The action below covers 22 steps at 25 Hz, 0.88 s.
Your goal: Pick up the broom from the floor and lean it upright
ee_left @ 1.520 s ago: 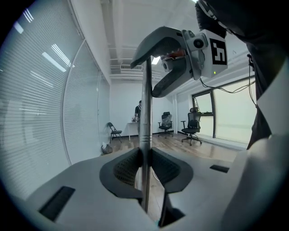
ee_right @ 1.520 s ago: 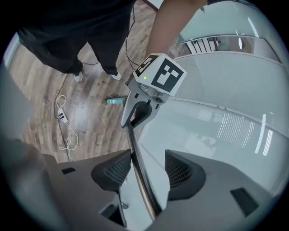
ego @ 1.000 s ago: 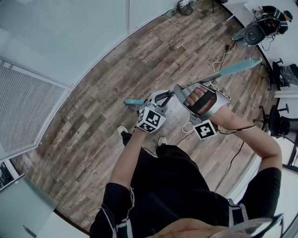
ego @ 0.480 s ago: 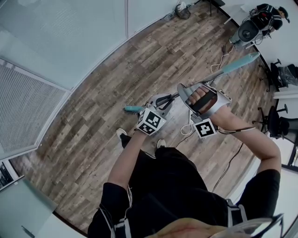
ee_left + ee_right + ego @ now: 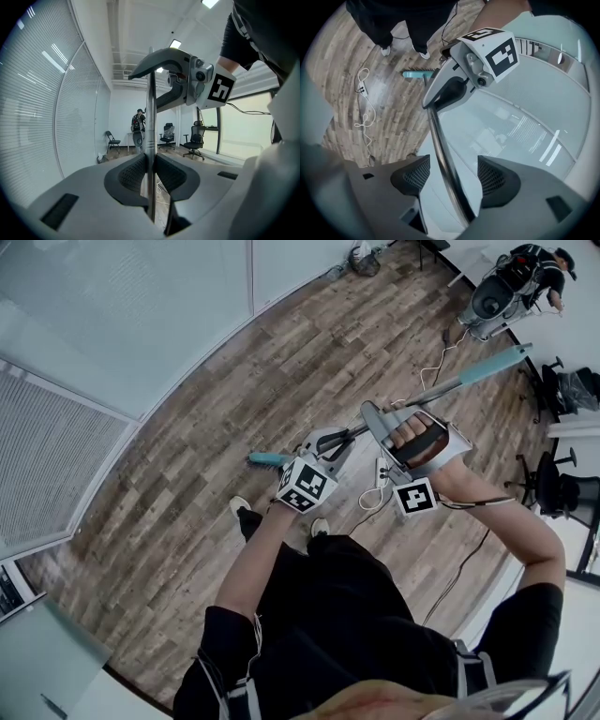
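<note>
The broom is off the floor, a metal pole (image 5: 441,385) with a teal grip end (image 5: 497,362) at upper right and a teal head (image 5: 267,459) near my feet. My left gripper (image 5: 330,440) is shut on the pole (image 5: 151,117), pads pressed to both sides. My right gripper (image 5: 380,423) sits higher on the pole. Its jaws have just been opening and now stand wide. The pole (image 5: 440,154) runs between them, nearer the left pad, with neither pad pressing. The left gripper (image 5: 459,79) and the broom head (image 5: 415,74) show beyond them.
A white cable (image 5: 375,488) lies on the wooden floor by my feet (image 5: 242,512). Glass walls with blinds (image 5: 94,381) stand at the left. At the far right, a person with a backpack (image 5: 511,287) stands near office chairs (image 5: 553,488).
Both grippers and the broom have shifted a little. The teal grip end has moved up and to the right in the picture, and the broom head has moved closer to my feet.
</note>
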### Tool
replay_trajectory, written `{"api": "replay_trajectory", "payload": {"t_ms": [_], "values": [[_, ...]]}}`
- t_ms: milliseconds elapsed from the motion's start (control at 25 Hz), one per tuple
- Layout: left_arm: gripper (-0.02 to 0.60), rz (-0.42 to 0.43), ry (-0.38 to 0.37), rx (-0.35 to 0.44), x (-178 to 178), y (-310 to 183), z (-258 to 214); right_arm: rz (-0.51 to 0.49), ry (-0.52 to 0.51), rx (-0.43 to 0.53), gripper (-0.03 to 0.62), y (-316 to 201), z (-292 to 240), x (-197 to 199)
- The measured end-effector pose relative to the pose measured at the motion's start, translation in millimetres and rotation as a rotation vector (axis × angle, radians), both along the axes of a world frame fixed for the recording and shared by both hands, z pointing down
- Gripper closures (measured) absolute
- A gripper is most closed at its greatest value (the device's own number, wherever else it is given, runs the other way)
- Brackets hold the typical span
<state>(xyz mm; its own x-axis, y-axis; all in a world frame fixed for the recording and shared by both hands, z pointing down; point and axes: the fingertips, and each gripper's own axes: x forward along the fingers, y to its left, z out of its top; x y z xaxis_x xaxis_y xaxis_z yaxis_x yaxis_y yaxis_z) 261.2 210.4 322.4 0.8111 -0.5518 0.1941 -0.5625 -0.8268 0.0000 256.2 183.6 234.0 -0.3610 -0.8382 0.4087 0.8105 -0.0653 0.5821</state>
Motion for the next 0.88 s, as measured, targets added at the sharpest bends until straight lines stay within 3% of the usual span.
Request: {"api": "replay_trajectory", "payload": {"t_ms": [120,240,360,440,720,880], "values": [[0.492,-0.012,0.027,0.002,-2.7,-2.4,-6.8,-0.143,-0.098,0.123,0.303,7.9,-20.5,-14.8],[0.495,-0.027,0.043,-0.002,-9.3,-2.8,-12.5,-0.231,-0.183,0.161,0.303,23.3,-29.5,-22.9],[0.495,-0.052,0.068,-0.011,-12.8,-7.3,-20.3,-0.25,-0.287,0.15,0.303,32.0,-39.5,-22.6],[0.495,-0.065,0.088,-0.007,-16.1,-13.2,-25.1,-0.205,-0.423,0.113,0.303,31.3,-52.4,-23.6],[0.495,-0.09,0.072,0.021,-16.5,-31.5,-30.6,0.079,-1.104,-0.292,0.304,40.3,-76.0,-21.7],[0.495,-0.115,0.044,0.024,-23.2,-41.7,-26.3,0.234,-1.502,-0.668,0.304,36.3,-64.1,-30.1]]}}
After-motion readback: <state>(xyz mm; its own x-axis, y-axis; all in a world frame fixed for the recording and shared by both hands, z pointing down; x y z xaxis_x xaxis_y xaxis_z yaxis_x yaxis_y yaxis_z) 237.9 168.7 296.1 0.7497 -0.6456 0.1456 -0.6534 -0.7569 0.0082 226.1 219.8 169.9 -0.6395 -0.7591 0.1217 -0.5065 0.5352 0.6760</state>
